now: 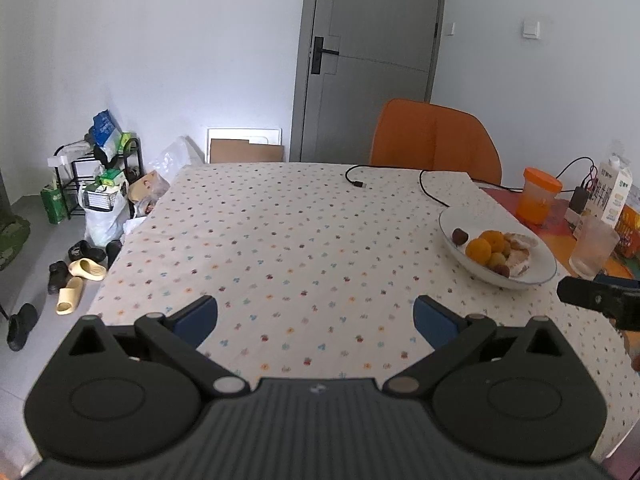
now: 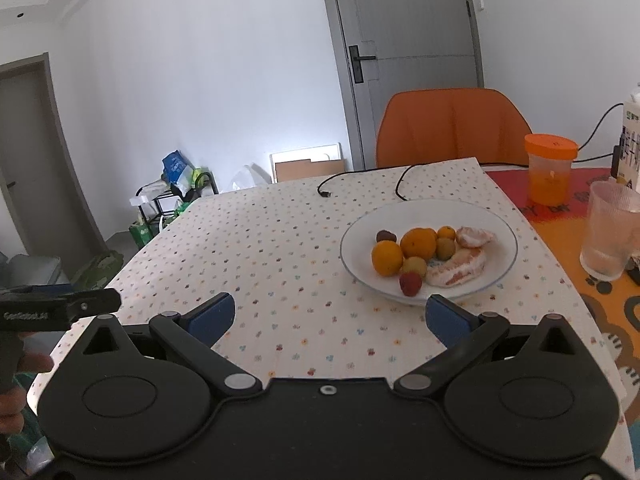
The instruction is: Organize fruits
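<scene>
Fruit on a plate, both tools empty.
The plate with oranges sits on the desk; left tool and right tool hover spread apart.

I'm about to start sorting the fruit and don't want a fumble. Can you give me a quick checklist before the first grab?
1. Right gripper open and empty: ok.
2. Left gripper open and empty: ok.
3. All fruit sits inside the white plate: ok.
4. Red fruit at the plate's near edge, unobstructed for the right gripper: ok.
5. Glass and orange-lidded jar stand clear of the plate: ok.
6. Destination for sorted fruit: cannot tell, none visible.
</scene>
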A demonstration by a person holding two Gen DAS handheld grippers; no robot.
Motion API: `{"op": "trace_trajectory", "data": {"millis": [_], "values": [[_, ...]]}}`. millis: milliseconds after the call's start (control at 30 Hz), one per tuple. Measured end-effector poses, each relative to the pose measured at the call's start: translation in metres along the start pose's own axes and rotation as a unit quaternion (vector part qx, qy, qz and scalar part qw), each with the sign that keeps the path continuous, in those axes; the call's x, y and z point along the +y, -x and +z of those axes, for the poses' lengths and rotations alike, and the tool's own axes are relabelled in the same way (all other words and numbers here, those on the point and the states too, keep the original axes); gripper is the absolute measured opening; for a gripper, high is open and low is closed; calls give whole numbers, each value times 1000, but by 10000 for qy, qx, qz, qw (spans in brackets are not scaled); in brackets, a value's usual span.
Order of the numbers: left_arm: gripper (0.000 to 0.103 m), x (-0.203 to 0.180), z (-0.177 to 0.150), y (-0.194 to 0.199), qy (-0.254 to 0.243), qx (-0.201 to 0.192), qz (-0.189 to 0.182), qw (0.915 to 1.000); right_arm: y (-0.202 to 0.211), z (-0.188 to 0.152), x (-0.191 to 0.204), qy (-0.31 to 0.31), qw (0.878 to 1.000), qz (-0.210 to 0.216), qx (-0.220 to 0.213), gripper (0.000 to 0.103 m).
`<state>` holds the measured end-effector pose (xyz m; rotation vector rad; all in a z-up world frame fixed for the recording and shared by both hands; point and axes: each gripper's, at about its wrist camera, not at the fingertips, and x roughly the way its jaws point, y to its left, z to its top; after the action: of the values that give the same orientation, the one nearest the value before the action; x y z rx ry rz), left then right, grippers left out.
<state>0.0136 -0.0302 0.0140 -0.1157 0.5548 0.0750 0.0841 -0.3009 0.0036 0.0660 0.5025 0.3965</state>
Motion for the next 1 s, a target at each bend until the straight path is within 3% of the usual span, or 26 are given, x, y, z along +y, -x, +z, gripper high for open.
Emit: {"op": "trace_trajectory", "data": {"millis": [267, 1000], "values": [[103, 2, -7, 8, -65, 6, -106, 9999, 8, -6, 12, 109, 9998, -178, -17, 103], [103, 4, -6, 8, -58, 61, -160, 9998, 9, -10, 16, 251, 9996, -62, 103, 103]]}}
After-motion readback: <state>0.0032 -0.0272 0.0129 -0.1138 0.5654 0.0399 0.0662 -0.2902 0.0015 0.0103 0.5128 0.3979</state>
